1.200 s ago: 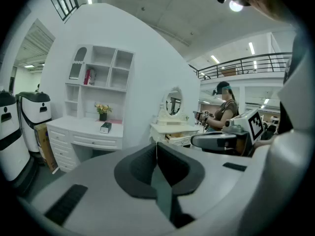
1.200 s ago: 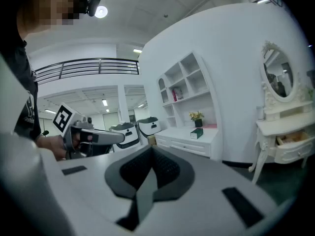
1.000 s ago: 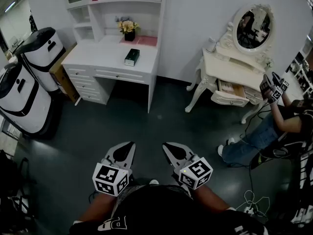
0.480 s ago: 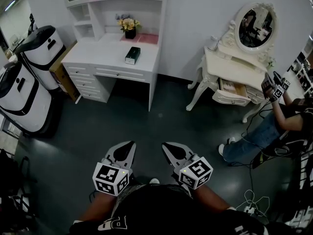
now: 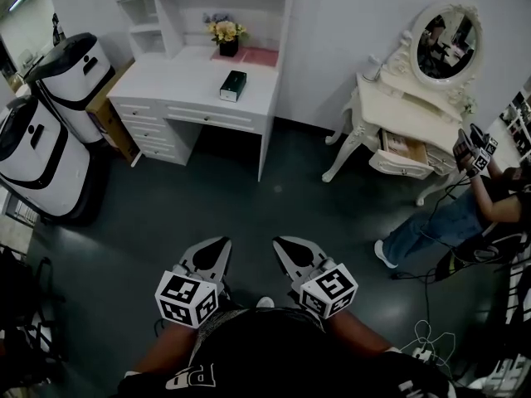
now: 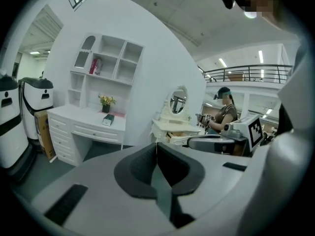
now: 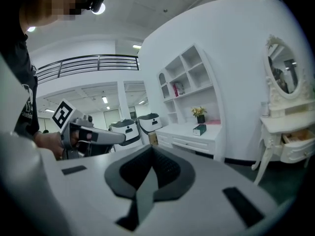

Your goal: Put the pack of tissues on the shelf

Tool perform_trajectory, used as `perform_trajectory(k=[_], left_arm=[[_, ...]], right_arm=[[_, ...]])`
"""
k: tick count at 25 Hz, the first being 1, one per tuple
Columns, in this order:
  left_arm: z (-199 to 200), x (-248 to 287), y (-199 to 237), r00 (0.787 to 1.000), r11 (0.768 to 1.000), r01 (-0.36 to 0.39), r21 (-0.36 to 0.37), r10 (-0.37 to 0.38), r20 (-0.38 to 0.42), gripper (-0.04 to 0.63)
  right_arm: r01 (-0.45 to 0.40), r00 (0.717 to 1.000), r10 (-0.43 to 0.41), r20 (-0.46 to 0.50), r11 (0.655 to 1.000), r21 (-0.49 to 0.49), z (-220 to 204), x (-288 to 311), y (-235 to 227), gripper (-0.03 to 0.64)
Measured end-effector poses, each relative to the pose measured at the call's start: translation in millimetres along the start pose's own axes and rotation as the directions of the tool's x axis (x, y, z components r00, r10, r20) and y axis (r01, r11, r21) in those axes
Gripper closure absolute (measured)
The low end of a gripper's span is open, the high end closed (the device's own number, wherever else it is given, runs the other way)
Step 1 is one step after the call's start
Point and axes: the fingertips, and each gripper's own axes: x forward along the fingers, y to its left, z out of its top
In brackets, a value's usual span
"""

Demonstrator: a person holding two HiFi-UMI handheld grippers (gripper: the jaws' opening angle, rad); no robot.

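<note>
Counter [image 5: 178, 77]: white, with drawers in front, set against the far wall.
Shelf [image 6: 110, 58]: white cubby unit standing along the counter's back edge.
Left claw [image 5: 222, 244]: jaws closed together, nothing between them.
Right claw [image 5: 280, 242]: jaws closed together, empty; beside the left claw, well apart from the counter.
Pack of tissues [image 5: 233, 85]: dark, lying on the counter top near the flower pot [image 5: 227, 40], below the shelf.

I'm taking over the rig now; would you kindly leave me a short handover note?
Left gripper: shut, empty. Right gripper: shut, empty. Both are held low over the dark floor, well short of the white desk.
The dark rectangular pack of tissues lies on that desk.
Done: nothing; pack not picked up.
Left: approach, grasp the pack, place it on the white shelf unit above the desk.
</note>
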Motion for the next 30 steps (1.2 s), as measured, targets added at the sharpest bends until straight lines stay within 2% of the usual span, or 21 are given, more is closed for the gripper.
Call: perform_trajectory(k=[4,18,30], left_arm=[[7,3,22,1.0,0.999,-0.014,0.047,0.015,-0.009,0.58],[48,31,120,1.0,1.0,0.011,0.025,-0.011,-0.012,0.58],[65,47,174,0.996,0.996,0.084,0.015,-0.084,-0.011,0.58]], right_arm=[[-0.015,1.0,0.016,-0.014,1.0,0.009,5,26,2,0.607],[-0.01,0.999,0.01,-0.047,1.0,0.004,30,132,-4,0.607],[0.043,0.997,-0.044,-0.07,0.999,-0.015,43,191,-4,0.607]])
